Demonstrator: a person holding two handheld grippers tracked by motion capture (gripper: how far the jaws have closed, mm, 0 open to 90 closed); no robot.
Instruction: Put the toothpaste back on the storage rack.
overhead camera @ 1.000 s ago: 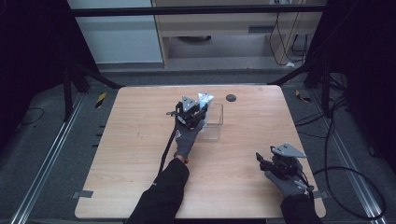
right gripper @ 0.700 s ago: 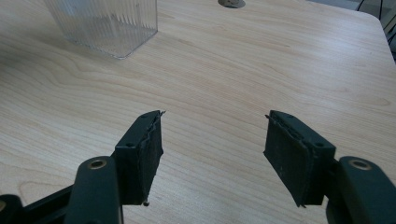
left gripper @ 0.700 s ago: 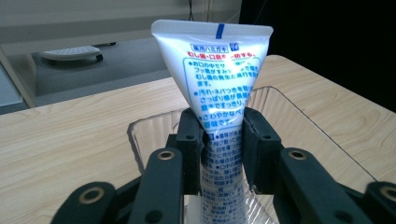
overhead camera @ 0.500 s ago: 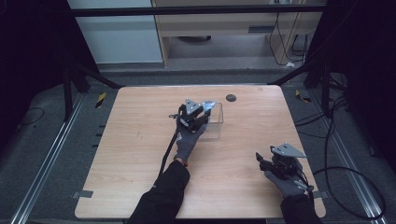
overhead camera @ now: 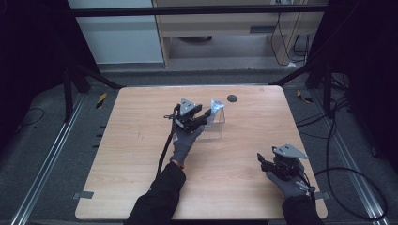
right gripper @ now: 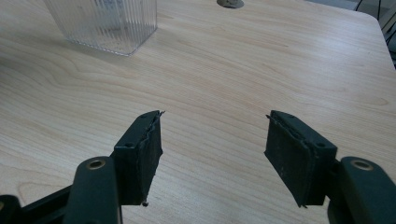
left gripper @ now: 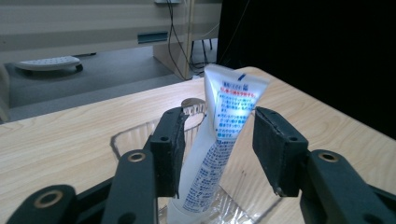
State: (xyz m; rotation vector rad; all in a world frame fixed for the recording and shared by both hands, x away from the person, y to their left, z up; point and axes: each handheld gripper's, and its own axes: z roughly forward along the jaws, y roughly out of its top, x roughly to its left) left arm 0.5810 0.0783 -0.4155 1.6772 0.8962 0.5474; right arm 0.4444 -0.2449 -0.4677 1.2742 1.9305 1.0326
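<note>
- Work in hand: placing the tube (left gripper: 219,140) into the clear ribbed container (overhead camera: 215,125) that stands on the table (overhead camera: 141,140), toward its far middle.
- Tube position: in the left gripper view it stands nearly upright, slightly tilted, its lower end down inside the container and its flat crimped end up, well above the rim.
- My left gripper (left gripper: 217,149): jaws parted, one pad on each side of the tube. The left pad looks close against it or touching; the right pad stands clear with a visible gap. I judge that I have no firm hold on the tube.
- My right gripper (right gripper: 212,154): jaws wide apart, nothing between them, over bare wood near the table's near right corner, well apart from the container.
- Done, as I judge it: the tube is in the container and appears to stand by leaning on it.
- Left to do: draw my left gripper up and back without catching the tube or tipping the container.
- Also present: a small dark disc (overhead camera: 232,98) beyond the container.
</note>
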